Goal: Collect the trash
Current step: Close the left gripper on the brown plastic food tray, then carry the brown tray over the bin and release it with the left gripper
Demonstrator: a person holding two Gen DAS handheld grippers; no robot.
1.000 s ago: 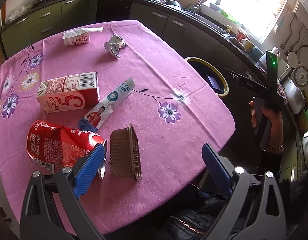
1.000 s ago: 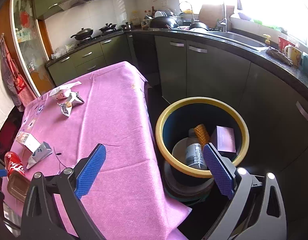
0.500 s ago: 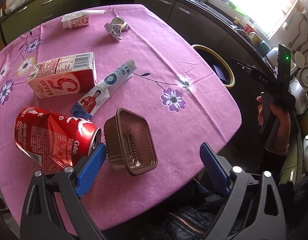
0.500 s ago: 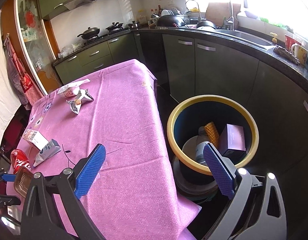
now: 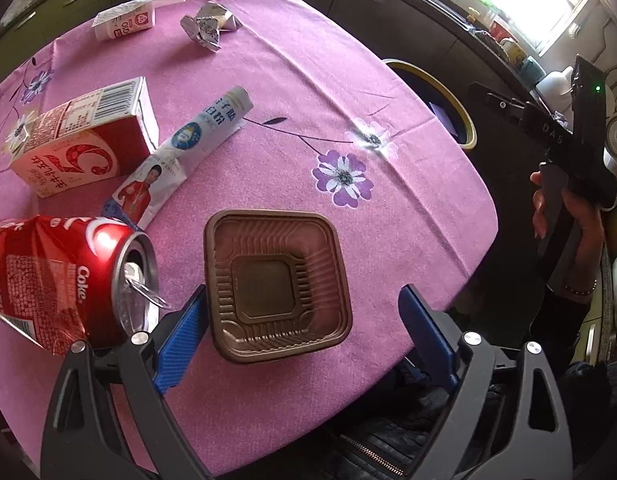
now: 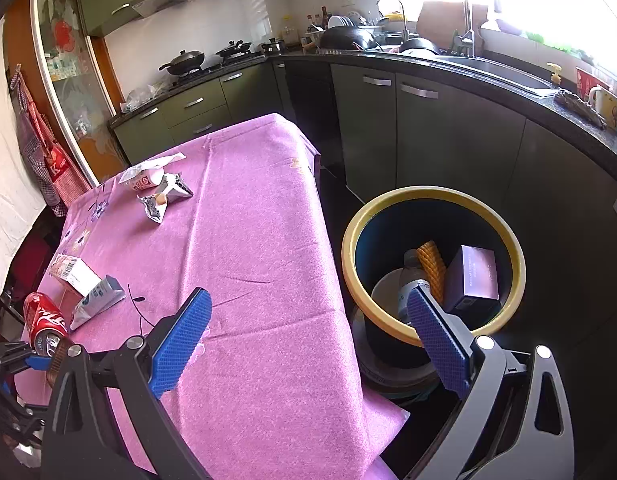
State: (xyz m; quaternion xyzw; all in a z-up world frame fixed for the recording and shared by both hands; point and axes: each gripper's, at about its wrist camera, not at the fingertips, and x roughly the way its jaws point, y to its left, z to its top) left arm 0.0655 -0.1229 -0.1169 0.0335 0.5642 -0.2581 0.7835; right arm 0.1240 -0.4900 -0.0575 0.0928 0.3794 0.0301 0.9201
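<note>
On the near edge of the pink cloth (image 5: 268, 92) a brown tray (image 5: 274, 282) lies open side up, between the fingers of the left gripper (image 5: 304, 322); the jaws stand wide, the left blue pad right against the tray's near-left corner, though I cannot tell if it touches, and the right pad well clear of it. Just left of the tray a crushed red can (image 5: 56, 276) lies on its side, its open top turned toward the tray. Beyond the can a flattened tube (image 5: 180, 156) lies slantwise, its lower end near the can and its side against a red and white carton (image 5: 84, 144) lying on its side. Far across the cloth sit a crumpled foil wrapper (image 5: 207, 27) and, left of it, a small white pack (image 5: 128, 20). Off the right edge of the table a yellow-rimmed bin (image 6: 432, 196) stands on the floor, and in the right wrist view it holds a clear bottle (image 6: 413, 276), a yellow ribbed piece (image 6: 430, 264) and a purple box (image 6: 474, 276). The right gripper (image 6: 308, 330) hangs over the table's right edge and the bin with its jaws wide and nothing between them; in the left wrist view a hand (image 5: 564, 216) grips its black handle out to the right. Dark cabinets (image 6: 428, 128) and a counter with a sink run behind the bin, with pans on a stove at the far left.
</note>
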